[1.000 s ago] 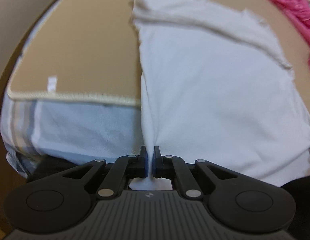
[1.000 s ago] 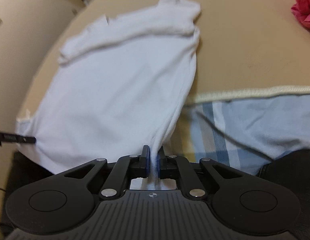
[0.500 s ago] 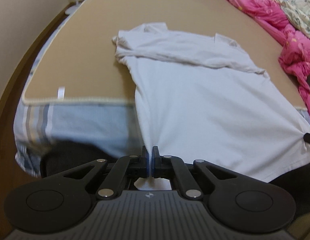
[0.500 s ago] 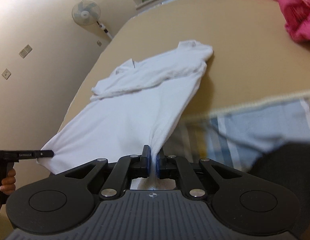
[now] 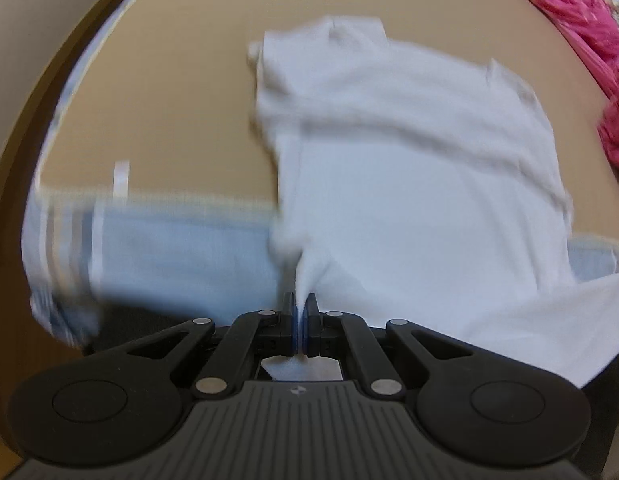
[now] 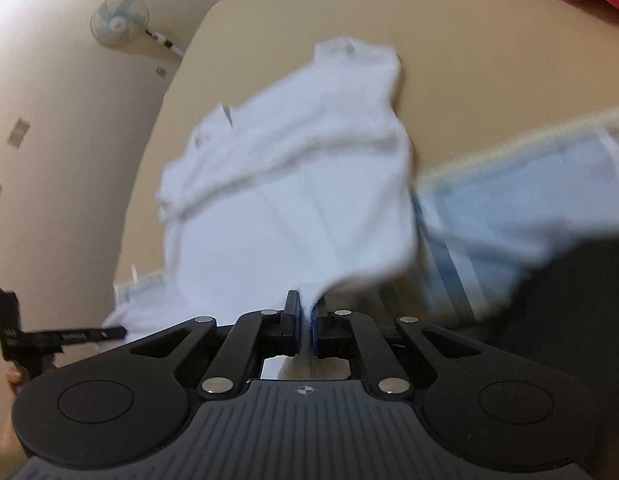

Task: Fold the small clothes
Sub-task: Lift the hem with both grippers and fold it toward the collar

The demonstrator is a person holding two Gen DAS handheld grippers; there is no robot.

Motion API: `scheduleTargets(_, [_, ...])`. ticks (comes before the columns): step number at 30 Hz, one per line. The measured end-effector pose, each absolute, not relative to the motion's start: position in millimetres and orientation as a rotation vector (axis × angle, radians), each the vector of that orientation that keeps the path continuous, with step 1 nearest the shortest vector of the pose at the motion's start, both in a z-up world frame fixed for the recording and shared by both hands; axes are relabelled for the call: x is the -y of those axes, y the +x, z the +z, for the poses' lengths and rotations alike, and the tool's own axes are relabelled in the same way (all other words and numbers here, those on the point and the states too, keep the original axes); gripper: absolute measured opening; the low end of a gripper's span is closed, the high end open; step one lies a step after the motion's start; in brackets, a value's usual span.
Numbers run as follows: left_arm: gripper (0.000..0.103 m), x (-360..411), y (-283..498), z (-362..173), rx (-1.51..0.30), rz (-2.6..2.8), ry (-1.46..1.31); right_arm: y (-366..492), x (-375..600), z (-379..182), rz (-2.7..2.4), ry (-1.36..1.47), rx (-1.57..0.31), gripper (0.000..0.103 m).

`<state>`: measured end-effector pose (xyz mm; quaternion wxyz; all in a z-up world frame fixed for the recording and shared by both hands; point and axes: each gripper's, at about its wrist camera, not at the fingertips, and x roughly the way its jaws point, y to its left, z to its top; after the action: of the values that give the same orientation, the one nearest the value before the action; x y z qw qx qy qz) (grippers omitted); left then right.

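A white T-shirt (image 5: 409,184) lies on the tan bed cover (image 5: 169,92), its sleeves folded in across the top and its hem hanging over the bed's near edge. My left gripper (image 5: 300,312) is shut on the hem's left corner. My right gripper (image 6: 307,316) is shut on the hem's right corner; the shirt (image 6: 293,200) shows blurred in that view. The left gripper (image 6: 65,336) also shows at the left edge of the right wrist view.
A blue striped sheet (image 5: 169,248) hangs below the bed cover's edge. Pink bedding (image 5: 581,28) lies piled at the far right of the bed. A fan (image 6: 119,22) stands by the beige wall beyond the bed.
Both grippers have moved forward toward the bed with the hem still held, and the shirt's lower part has gone slack and bunched. Both views are now motion-blurred.
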<state>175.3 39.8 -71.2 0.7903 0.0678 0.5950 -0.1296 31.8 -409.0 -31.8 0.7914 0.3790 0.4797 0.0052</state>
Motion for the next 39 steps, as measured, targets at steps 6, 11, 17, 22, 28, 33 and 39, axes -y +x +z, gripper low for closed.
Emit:
scheduleTargets(6, [0.017,10.5,378.2,-61.7,-1.255,-0.175,0.026,206.9,469.0,-32.4,-0.219,0.919,-0.941,0.01])
scheduleTargets(11, [0.041,7.9,462.4,-72.1,-1.161,-0.021,0.021,261.3,496.4,-59.1,-0.276,0.951,-0.876,0.064])
scheduleTargets(17, [0.064,6.5,439.7,-90.8,-1.071,-0.193,0.089,243.0,489.9,-85.1,-0.181,0.711,-0.826,0.062])
scheduleTargets(22, [0.065,36.3,431.5,-124.9,-1.103,-0.284,0.183,259.1,481.2,-114.9,-0.208,0.625,-0.832,0.058])
scheduleTargets(28, [0.065,73.3,444.8,-145.6,-1.111,-0.312,0.241,300.7,465.0,-129.0,-0.195,0.506,-0.811,0.058])
scheduleTargets(33, [0.003,82.0,453.2,-145.8,-1.083,-0.303,0.2,301.3,474.3,-127.6,-0.184,0.61,-0.806,0.01])
scheduleTargets(39, [0.002,45.0,441.6,-116.4,-1.002,-0.311,0.084,265.7,499.9,-95.8,-0.187,0.791,-0.653,0.007])
